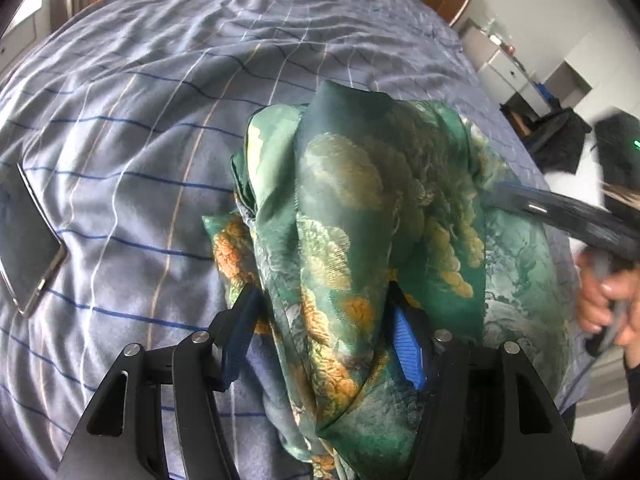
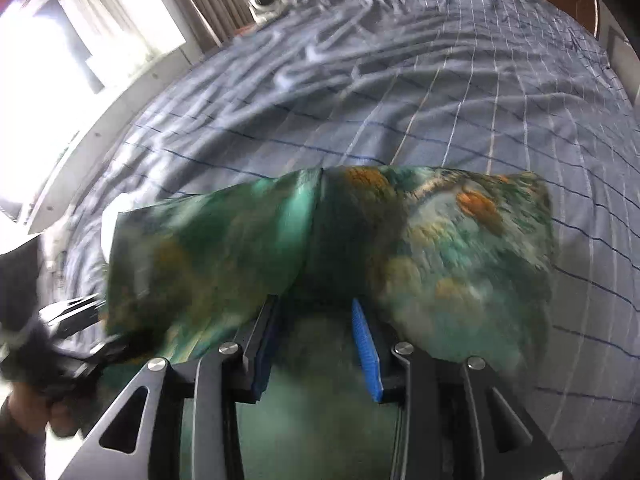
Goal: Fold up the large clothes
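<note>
Confirming position: where does the garment lie? (Trainee)

On the striped bed sheet, near the edge where the person stands. It is a green, printed, silky cloth, bunched and partly lifted. One long fold drapes down between the fingers of the left gripper. (Instructor)

State of the left gripper? (Trainee)

Jaws apart. The fold passes through the gap, but the blue pads do not press on it. Treat this side as not gripped. (Instructor)

And the right gripper? (Trainee)

Jaws drawn to a narrow gap on a gathered ridge of the cloth at the fingertips. The right wrist view is blurred, so the clamp is a judgement, but the cloth spreads out raised from that point, which fits a hold. (Instructor)

Which step is in hand? (Trainee)

By my reading, an early one: spreading and regripping. No flat layer or clean crease shows yet. (Instructor)

What does the next move call for? (Trainee)

1. Find a hem or corner for the left gripper and close on a single edge, not the bunch.
2. Draw both grippers apart until the cloth is taut.
3. Lay it flat on the sheet, away from the phone.
Caution: this fabric looks slippery; a shallow bite may slide off. (Instructor)
</note>
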{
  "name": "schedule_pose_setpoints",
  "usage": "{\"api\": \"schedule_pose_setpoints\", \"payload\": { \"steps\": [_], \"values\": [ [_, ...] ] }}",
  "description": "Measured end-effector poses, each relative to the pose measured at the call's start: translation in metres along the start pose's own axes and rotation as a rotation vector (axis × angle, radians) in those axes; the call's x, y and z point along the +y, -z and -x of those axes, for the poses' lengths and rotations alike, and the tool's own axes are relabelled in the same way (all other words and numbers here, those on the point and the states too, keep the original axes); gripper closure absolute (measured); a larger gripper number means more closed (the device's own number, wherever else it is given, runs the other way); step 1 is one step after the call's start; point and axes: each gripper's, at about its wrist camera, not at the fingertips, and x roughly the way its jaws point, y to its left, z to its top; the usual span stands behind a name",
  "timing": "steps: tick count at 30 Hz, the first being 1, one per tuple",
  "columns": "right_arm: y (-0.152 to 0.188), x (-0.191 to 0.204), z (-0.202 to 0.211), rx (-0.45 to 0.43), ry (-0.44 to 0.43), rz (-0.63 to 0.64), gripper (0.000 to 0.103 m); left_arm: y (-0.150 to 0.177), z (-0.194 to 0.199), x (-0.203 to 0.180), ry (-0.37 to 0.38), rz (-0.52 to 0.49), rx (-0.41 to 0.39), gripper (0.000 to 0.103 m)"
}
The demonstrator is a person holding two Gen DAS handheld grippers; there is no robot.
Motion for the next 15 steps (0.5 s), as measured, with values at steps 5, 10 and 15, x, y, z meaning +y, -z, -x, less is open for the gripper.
{"api": "schedule_pose_setpoints", "payload": {
  "steps": [5,10,15],
  "values": [
    [0.066,0.009,0.079,-0.091,-0.007,0.141,0.066,0.001,-0.002,0.0,0.007,0.008,-0.012,0.039],
    [0.138,0.016,0.117,-0.113,0.001,0.16,0.066,0.006,0.0,0.001,-0.001,0.022,-0.026,0.039],
    [0.164,0.012,0.08,-0.082,0.037,0.095,0.066,0.011,0.002,-0.006,-0.026,0.005,-0.026,0.039]
  ]
}}
